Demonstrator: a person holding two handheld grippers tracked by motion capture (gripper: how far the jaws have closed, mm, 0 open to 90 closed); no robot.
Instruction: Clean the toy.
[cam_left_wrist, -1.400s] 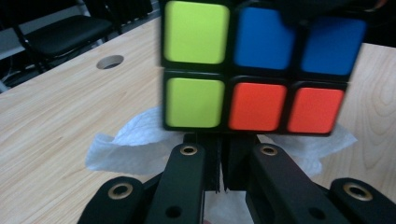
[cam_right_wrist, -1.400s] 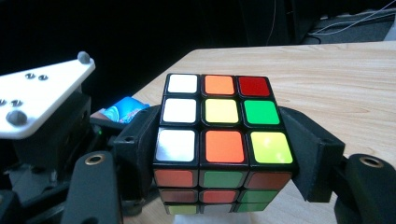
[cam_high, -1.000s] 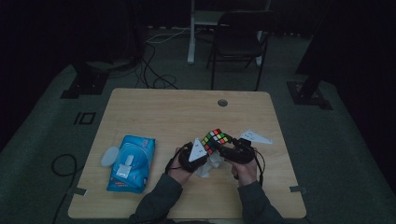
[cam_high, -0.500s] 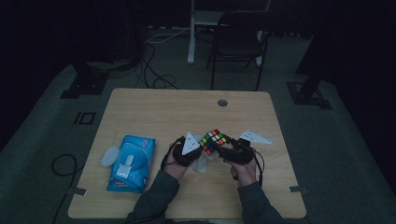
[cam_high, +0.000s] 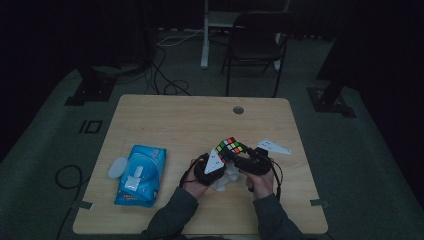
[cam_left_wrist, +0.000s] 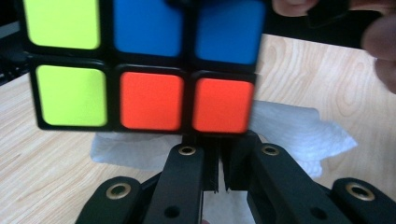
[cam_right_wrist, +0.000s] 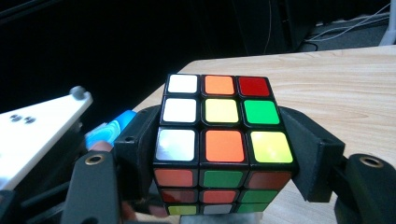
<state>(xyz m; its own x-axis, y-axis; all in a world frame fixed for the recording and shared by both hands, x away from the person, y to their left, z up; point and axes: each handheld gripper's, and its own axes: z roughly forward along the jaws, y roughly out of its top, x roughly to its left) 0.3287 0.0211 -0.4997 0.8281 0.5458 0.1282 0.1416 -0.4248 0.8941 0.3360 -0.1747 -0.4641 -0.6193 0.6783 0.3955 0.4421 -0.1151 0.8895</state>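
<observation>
Over the near middle of the pale wooden table (cam_high: 165, 120), both hands have a multicoloured plastic twisty puzzle cube (cam_high: 230, 147) held up off the surface, right above a crumpled white paper tissue (cam_high: 226, 177). Right hand-held gripper (cam_right_wrist: 224, 154) is clamped on the cube, one black jaw pressed to each side, with the white/orange/yellow face up toward its camera. Left hand-held gripper (cam_left_wrist: 219, 161) has its jaws pretty much together, tips tucked just under the cube's bottom edge, with nothing visibly between them, so it isn't really gripping the cube as far as I can see.

My read: this is the hold-and-set-up step before wiping or turning the cube. The right side is doing the holding while the left lines up. Next move probably needs the left one to either spread and grab a layer or drop down for the tissue, without knocking the cube loose.

Blue soft pack of wet wipes (cam_high: 140, 172) sits off to the left, untouched.
</observation>
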